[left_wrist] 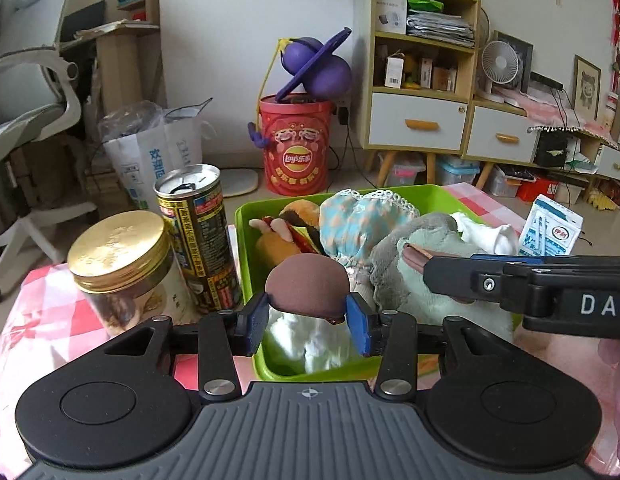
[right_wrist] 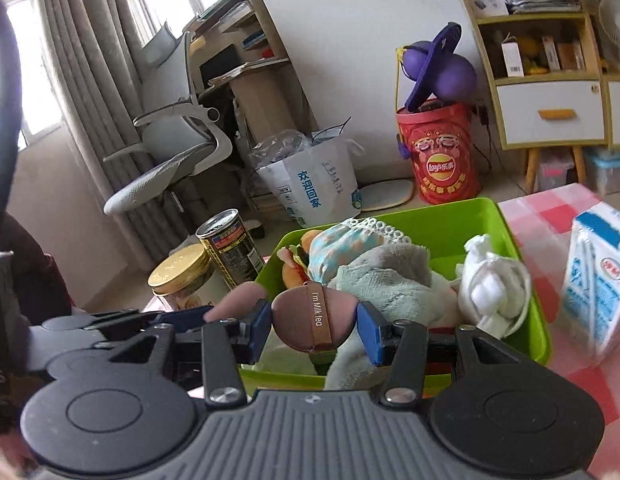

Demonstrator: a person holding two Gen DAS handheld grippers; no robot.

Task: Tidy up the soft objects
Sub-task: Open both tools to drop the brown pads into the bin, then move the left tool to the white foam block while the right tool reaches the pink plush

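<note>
A green bin (left_wrist: 246, 248) (right_wrist: 506, 220) holds several soft things: a plush burger (left_wrist: 294, 220) (right_wrist: 298, 260), a blue dotted cloth (left_wrist: 358, 216) (right_wrist: 342, 244), a grey-green plush (left_wrist: 422, 264) (right_wrist: 390, 280) and white cloth (left_wrist: 490, 236) (right_wrist: 494, 284). My left gripper (left_wrist: 308, 322) is shut on a brown soft pad (left_wrist: 308, 288) over the bin's near end. My right gripper (right_wrist: 314, 330) is shut on a brown "I'm Milk tea" pad (right_wrist: 314, 320) over the bin; it shows from the side in the left wrist view (left_wrist: 450, 276).
A gold-lidded jar (left_wrist: 122, 264) (right_wrist: 182, 276) and a black-yellow can (left_wrist: 198, 236) (right_wrist: 230, 248) stand left of the bin. A milk carton (left_wrist: 550, 228) (right_wrist: 594, 276) stands right of it. The table has a red-checked cloth (left_wrist: 42, 312) (right_wrist: 550, 208).
</note>
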